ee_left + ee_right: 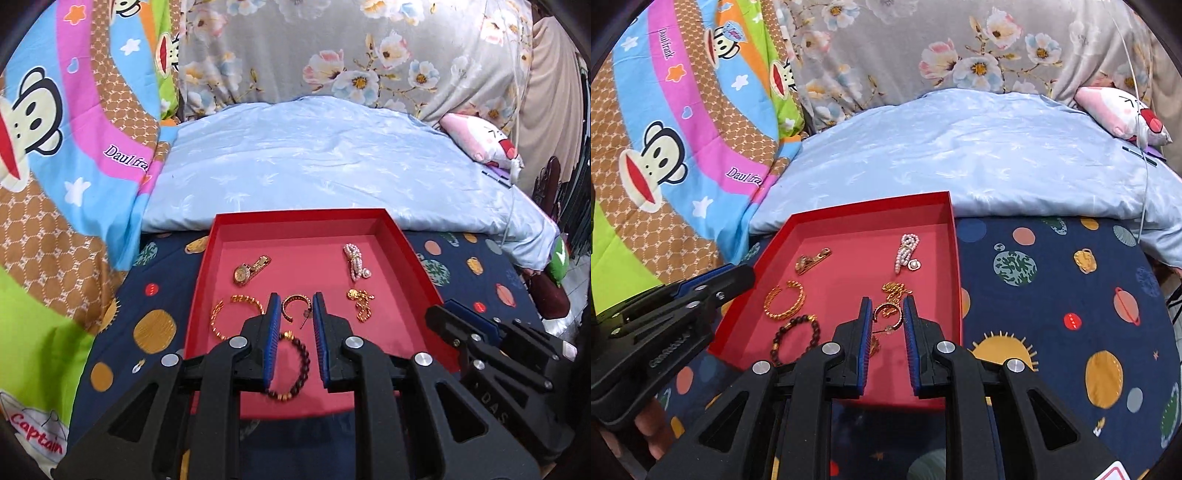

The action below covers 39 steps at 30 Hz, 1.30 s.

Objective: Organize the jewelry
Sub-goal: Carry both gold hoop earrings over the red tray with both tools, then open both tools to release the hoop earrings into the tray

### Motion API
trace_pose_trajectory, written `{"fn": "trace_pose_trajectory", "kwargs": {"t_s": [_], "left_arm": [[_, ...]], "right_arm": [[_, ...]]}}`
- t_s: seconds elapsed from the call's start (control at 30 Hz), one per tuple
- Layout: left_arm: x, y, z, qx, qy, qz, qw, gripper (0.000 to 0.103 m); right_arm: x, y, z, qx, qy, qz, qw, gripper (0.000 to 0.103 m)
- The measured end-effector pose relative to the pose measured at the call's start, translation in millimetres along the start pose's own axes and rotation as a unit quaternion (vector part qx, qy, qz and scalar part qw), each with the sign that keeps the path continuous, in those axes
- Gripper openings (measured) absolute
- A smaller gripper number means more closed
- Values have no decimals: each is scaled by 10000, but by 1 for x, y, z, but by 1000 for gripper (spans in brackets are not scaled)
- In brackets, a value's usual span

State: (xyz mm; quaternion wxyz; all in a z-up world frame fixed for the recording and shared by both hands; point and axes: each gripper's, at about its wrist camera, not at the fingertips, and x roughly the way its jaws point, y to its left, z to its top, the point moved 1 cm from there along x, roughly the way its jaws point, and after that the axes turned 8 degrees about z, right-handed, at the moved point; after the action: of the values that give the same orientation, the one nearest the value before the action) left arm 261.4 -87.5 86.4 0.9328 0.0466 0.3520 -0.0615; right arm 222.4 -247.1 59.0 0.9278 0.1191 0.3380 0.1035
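A red tray (406, 251) (955, 258) lies on the dark planet-print sheet. It holds a gold watch (248, 270) (812, 259), a pearl piece (355, 263) (907, 253), a gold chain (360, 302) (894, 288), a gold bangle (236, 314) (785, 300), a dark bead bracelet (295, 365) (794, 338) and a gold hoop earring (294, 305) (886, 313). My left gripper (295, 308) is open above the tray, fingers either side of the hoop earring. My right gripper (886, 312) is open over the same earring, and it also shows in the left wrist view (465, 317).
A light blue quilt (314, 162) lies behind the tray. A cartoon-monkey blanket (66, 147) rises on the left. A floral cover (960, 48) stands at the back, with a pink plush toy (1123, 114) at the right.
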Motion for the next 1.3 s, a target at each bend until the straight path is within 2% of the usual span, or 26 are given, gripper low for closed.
{"fn": "trace_pose_trajectory", "kwargs": {"t_s": [0.4, 1.2, 1.27, 1.3], "left_arm": [[33, -6, 10, 18, 102, 89, 9999, 17], [53, 0, 21, -95, 169, 156, 9997, 17], [54, 2, 21, -158, 208, 171, 9995, 25], [53, 3, 21, -193, 214, 203, 9994, 42]], "right_arm": [[25, -5, -1, 9, 134, 23, 9999, 16], [43, -7, -2, -24, 217, -65, 9997, 17], [42, -7, -2, -31, 167, -94, 9998, 18], [40, -7, -2, -39, 127, -107, 9999, 19]]}}
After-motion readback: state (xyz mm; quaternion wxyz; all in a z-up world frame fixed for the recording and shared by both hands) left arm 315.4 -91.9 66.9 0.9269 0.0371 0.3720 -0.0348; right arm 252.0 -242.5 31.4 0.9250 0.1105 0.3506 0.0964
